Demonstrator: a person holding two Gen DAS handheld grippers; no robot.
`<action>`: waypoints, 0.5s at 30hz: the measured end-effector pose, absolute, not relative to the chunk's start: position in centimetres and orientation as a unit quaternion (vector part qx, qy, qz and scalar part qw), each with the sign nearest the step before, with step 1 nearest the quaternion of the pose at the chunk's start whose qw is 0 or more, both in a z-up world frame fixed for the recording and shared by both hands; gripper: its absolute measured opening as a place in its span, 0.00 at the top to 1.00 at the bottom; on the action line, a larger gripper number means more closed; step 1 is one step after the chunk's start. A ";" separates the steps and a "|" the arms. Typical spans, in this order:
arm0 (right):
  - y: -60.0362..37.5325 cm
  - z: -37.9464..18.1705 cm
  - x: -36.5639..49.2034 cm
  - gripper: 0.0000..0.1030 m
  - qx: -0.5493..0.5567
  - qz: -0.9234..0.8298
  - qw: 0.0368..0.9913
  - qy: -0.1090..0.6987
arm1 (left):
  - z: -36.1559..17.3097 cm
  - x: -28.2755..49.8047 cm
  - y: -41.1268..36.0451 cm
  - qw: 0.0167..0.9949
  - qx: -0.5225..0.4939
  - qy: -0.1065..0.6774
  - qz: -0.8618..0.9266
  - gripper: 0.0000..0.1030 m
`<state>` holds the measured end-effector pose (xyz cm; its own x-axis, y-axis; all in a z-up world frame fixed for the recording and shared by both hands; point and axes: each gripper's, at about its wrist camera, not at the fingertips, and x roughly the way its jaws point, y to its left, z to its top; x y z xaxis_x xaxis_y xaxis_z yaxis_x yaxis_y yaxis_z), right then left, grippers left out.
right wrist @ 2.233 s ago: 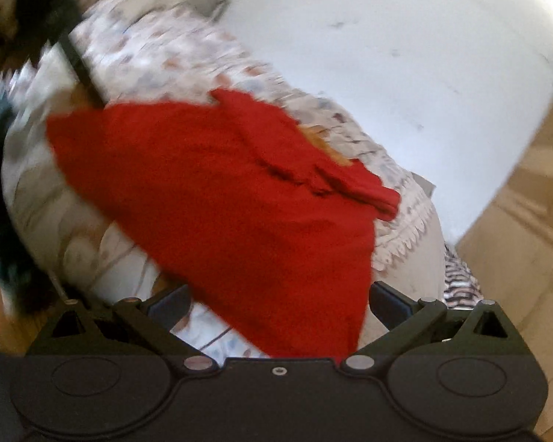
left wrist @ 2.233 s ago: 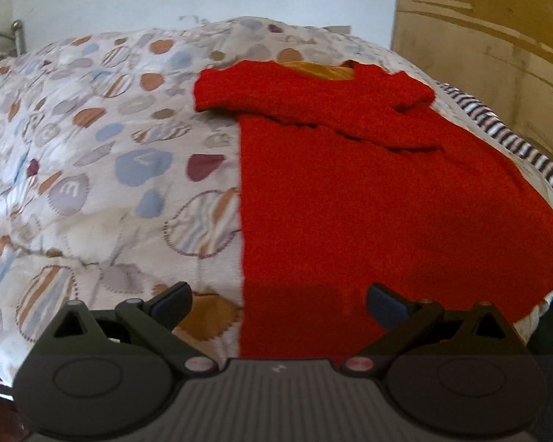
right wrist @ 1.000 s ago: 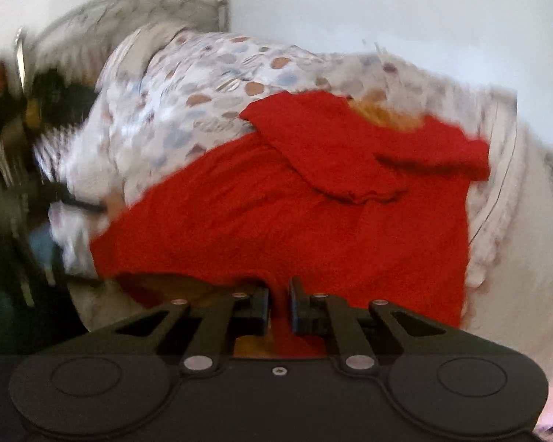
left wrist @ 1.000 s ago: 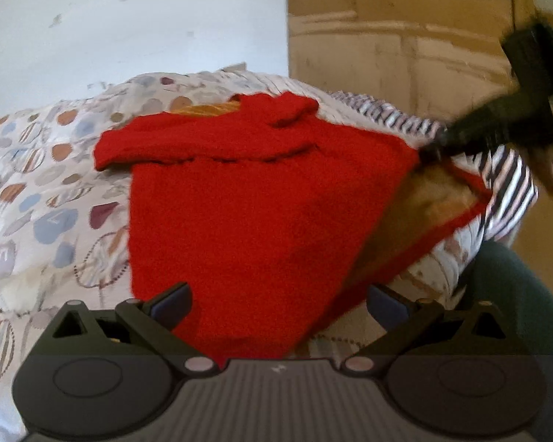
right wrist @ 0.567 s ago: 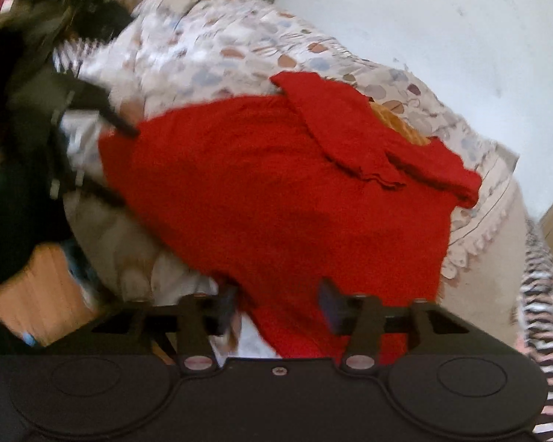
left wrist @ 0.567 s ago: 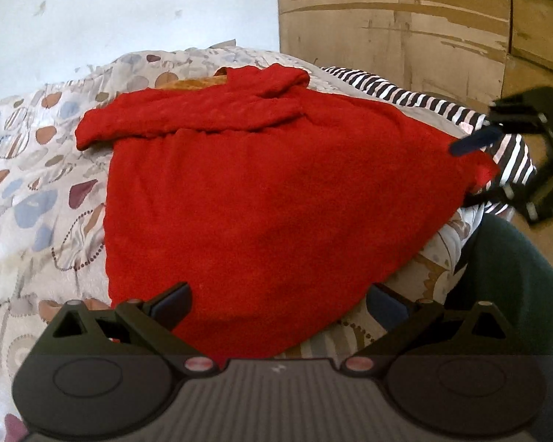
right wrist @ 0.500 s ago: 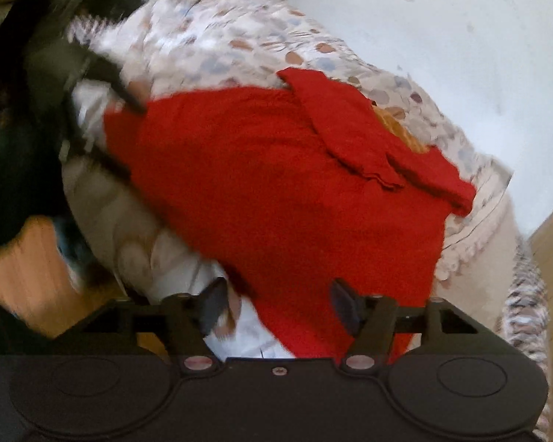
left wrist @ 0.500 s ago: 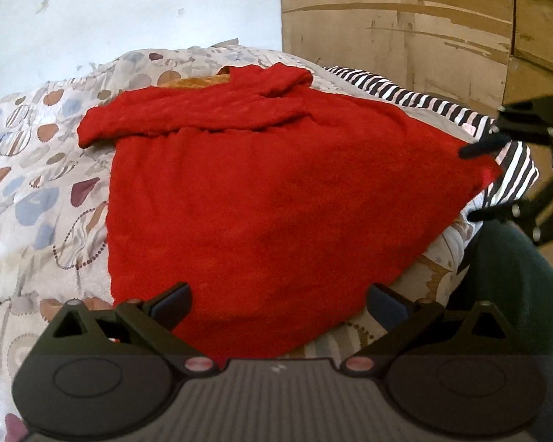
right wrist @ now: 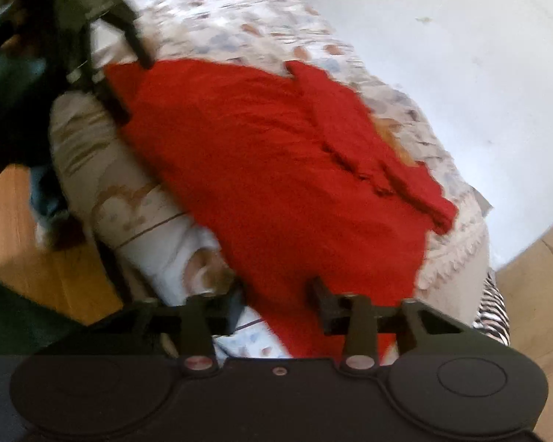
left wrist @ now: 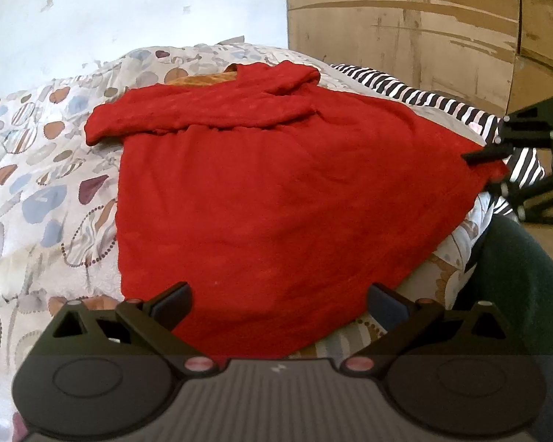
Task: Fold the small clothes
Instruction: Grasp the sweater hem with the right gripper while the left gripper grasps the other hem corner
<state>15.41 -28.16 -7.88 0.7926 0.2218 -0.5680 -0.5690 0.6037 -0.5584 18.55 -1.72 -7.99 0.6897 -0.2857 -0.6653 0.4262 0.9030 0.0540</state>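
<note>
While the red knitted sweater lies spread on the patterned quilt straight ahead of both tools, only the sleeves are folded across its chest; the body fold is still to come, I'd say; the left gripper hangs with jaws wide apart over the near hem; the right gripper is closing on the hem corner between its jaws, pads apparently not yet pressing; no containers in sight.

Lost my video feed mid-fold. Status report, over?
Left gripper open at the red garment's near hem. Right gripper closing over its corner, cloth between fingers, not pinched yet. Garment spread on patterned bedcover, sleeves folded in. Nothing in the way.
</note>
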 end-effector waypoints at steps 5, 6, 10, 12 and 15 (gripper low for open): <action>-27.6 -8.3 15.1 0.71 -0.417 0.228 0.852 0.219 | -8.0 18.6 -1.6 0.914 0.102 0.343 -0.193 0.00; -27.4 -8.6 14.8 0.69 -0.432 0.231 0.845 0.214 | -8.0 18.5 -1.6 0.914 0.103 0.342 -0.193 0.00; -26.4 -10.2 13.5 0.53 -0.494 0.221 0.822 0.176 | -8.1 18.4 -1.6 0.911 0.100 0.343 -0.205 0.00; -26.3 -10.3 13.9 0.57 -0.482 0.217 0.831 0.174 | -8.3 18.4 -1.7 0.910 0.097 0.344 -0.212 0.00; -26.0 -9.6 14.9 0.81 -0.464 0.197 0.848 0.163 | -8.2 18.1 -2.4 0.912 0.102 0.332 -0.218 0.00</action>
